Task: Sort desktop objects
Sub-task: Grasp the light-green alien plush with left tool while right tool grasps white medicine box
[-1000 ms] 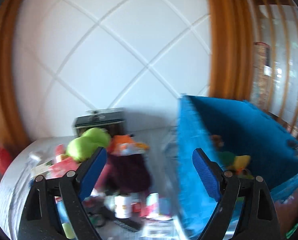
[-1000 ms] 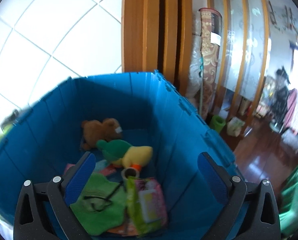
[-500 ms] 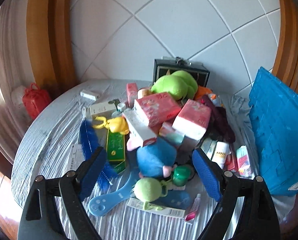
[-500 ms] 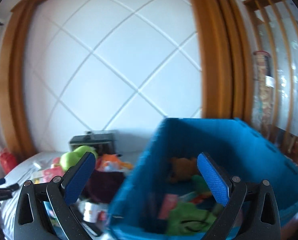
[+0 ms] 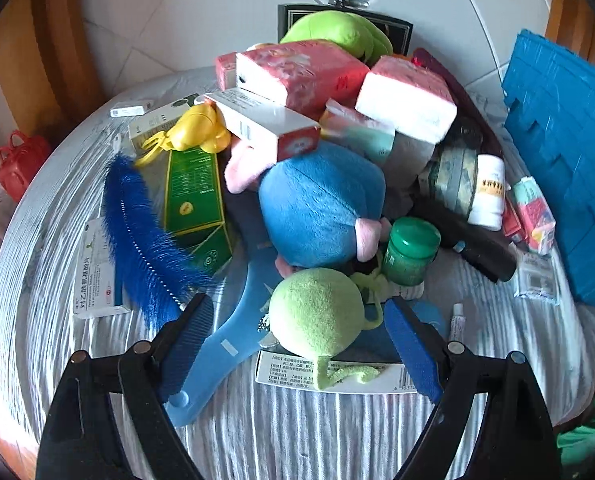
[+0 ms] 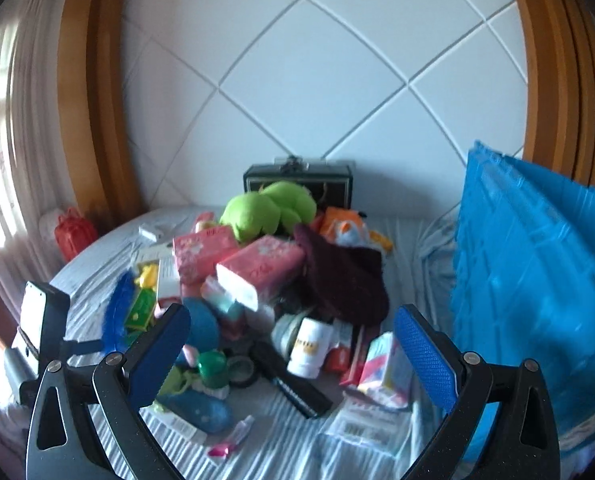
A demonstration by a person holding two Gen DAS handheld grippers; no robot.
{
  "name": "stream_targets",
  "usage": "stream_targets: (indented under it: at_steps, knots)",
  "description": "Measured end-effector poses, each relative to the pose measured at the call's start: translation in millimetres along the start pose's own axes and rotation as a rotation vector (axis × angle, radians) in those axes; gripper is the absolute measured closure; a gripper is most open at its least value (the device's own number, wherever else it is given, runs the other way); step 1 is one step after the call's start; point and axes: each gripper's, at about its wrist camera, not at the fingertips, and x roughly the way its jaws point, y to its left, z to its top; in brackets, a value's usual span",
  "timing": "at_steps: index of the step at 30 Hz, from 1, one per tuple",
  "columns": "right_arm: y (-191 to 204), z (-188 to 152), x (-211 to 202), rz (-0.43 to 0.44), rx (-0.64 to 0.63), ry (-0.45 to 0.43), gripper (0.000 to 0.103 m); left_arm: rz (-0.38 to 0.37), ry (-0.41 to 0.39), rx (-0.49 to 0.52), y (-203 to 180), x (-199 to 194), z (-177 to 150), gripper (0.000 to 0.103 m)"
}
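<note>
The green plush ball [image 5: 317,312], lying just before the blue bin [image 5: 569,152], is being straddled by the spread left gripper [image 5: 297,340]; closure is judged next, the right gripper [image 6: 293,344] being held spread, empty.

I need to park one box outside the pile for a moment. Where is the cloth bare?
Bare cloth runs along the near edge, in front of the white label strip. Another patch lies far left, beyond the blue feather. The middle is crowded right up to the blue bin.
</note>
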Motion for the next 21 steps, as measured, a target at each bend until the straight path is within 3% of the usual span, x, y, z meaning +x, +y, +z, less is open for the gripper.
stream_targets:
  at_steps: [4, 6, 7, 14, 17, 21]
  knots:
    - [6, -30, 42, 0.013, 0.024, 0.133, 0.000, -0.012, 0.045, 0.040, -8, 25, -4, 0.019]
    - [9, -40, 56, 0.026, 0.030, 0.179, 0.000, -0.049, 0.082, 0.046, -8, 37, -5, 0.042]
    - [12, -45, 62, 0.032, 0.030, 0.200, 0.000, -0.062, 0.083, 0.045, -7, 39, -6, 0.044]
    - [49, -75, 94, 0.162, -0.041, 0.335, 0.000, -0.041, -0.010, 0.002, 18, 4, -8, 0.046]
    - [73, -88, 103, 0.214, -0.135, 0.392, 0.000, 0.011, -0.038, -0.032, 37, -19, -20, 0.046]
    - [96, -106, 120, 0.254, -0.214, 0.470, 0.000, 0.090, -0.019, -0.078, 56, -29, -49, 0.046]
